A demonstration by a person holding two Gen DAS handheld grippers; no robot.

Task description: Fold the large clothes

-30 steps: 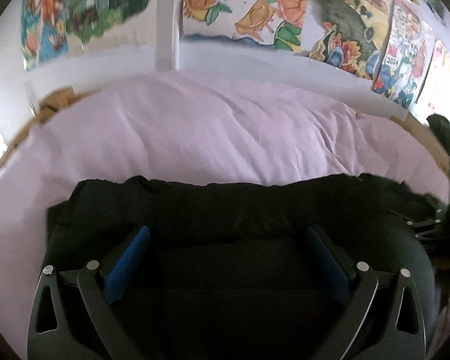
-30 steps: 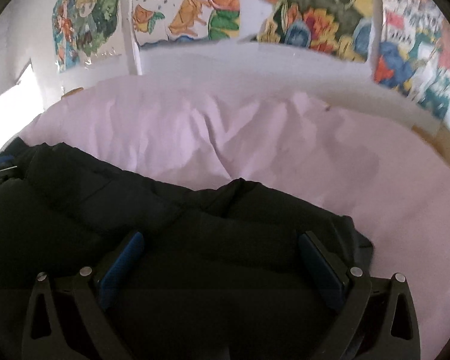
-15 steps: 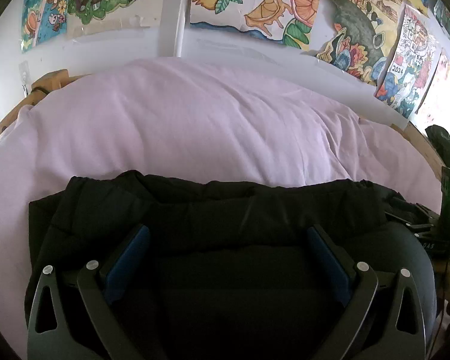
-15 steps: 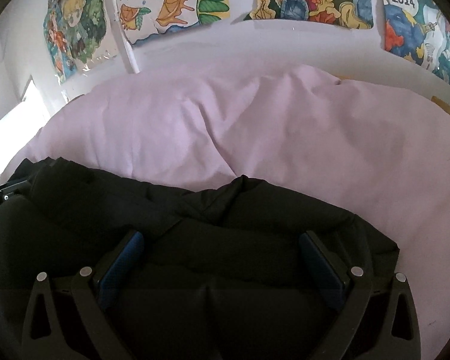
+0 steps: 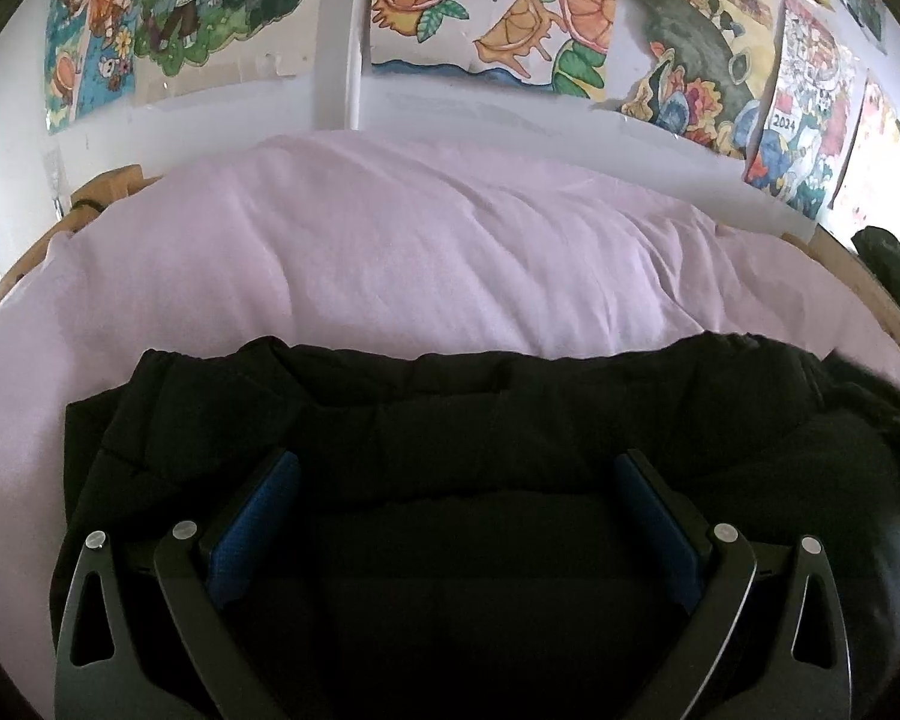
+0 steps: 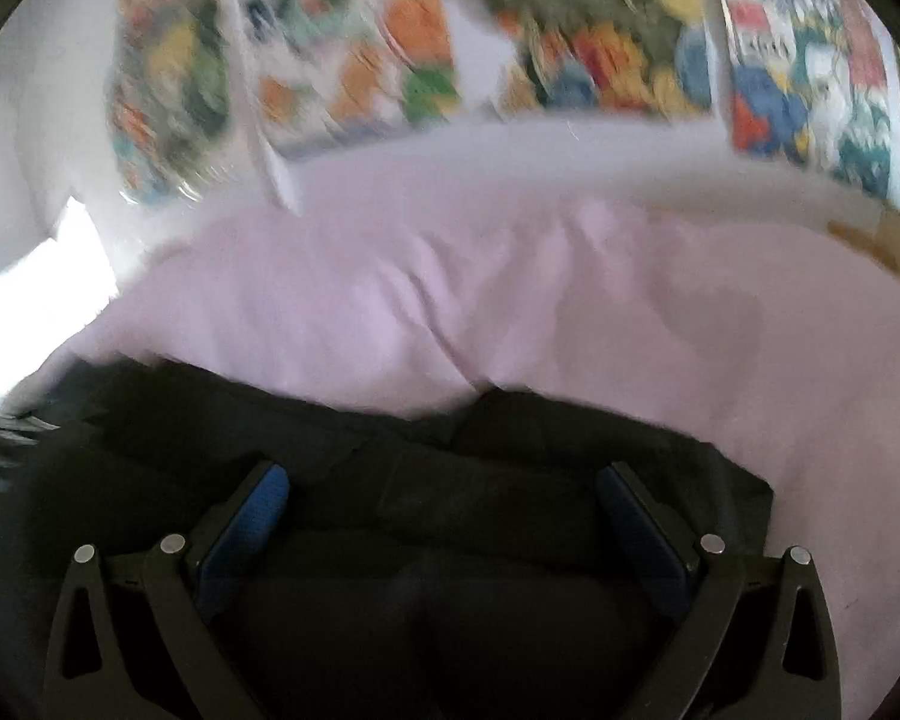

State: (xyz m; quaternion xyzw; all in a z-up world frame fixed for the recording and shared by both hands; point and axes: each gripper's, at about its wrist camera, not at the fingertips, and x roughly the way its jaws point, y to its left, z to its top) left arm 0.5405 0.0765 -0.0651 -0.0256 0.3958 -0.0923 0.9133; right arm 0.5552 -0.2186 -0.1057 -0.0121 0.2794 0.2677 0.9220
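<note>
Over black garment (image 5: 510,420), left gripper (image 5: 456,480) spread wide, right gripper (image 6: 444,492) likewise

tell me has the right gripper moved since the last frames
Yes. In the right wrist view the posters are smeared with motion blur and sit lower than half a second ago, so the right gripper is tilting up over the black jacket.

Both wrist views low, wall-facing (shared bedsheet (image 5: 426,252)).
</note>
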